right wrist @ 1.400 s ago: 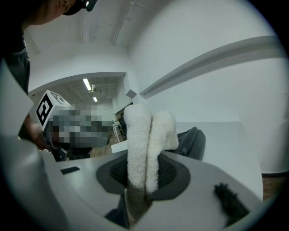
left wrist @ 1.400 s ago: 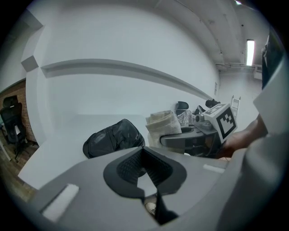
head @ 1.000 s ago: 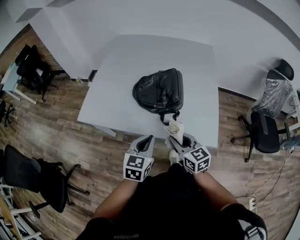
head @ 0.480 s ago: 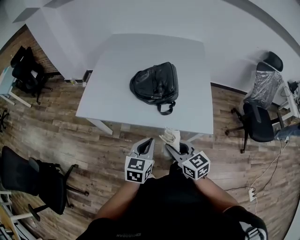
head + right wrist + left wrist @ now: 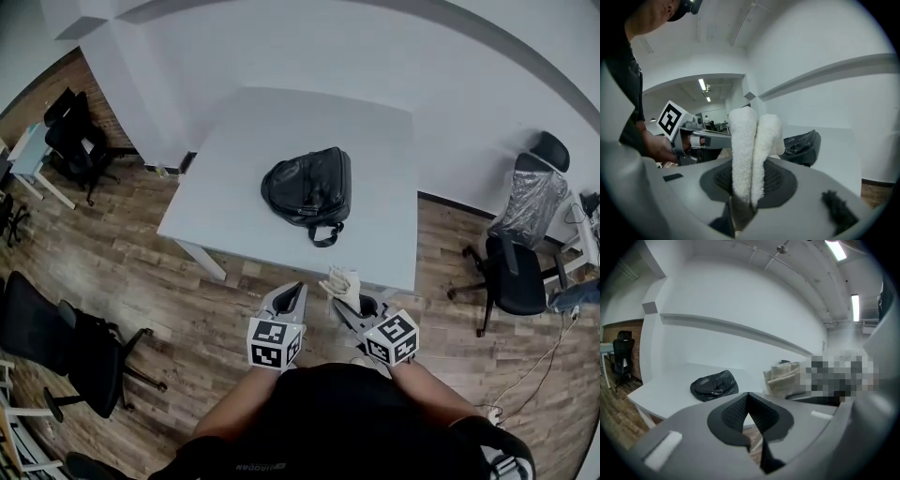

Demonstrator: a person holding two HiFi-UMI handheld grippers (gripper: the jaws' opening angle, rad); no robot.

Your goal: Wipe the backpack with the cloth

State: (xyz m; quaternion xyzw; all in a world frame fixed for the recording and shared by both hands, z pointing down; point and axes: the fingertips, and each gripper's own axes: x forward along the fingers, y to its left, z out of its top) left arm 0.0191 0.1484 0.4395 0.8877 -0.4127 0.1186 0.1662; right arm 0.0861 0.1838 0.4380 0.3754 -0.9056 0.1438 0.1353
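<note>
Left gripper (image 5: 297, 289) jaws together (empty); right gripper (image 5: 339, 300) jaws clamp cloth (image 5: 342, 280).

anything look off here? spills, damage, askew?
Nothing stands out. The black leather backpack lies flat on the white table. The folded white terry cloth is clamped in the right gripper. The left gripper is shut and empty. Both are short of the table.

— That backpack (image 5: 309, 192) is black. And the table (image 5: 281, 122)?
— White. The cloth (image 5: 342, 283) is cream, the floor (image 5: 122, 272) brown wood planks.
— The cube (image 5: 273, 341) on the left gripper (image 5: 297, 290)?
— Black-and-white squares; grey body.
</note>
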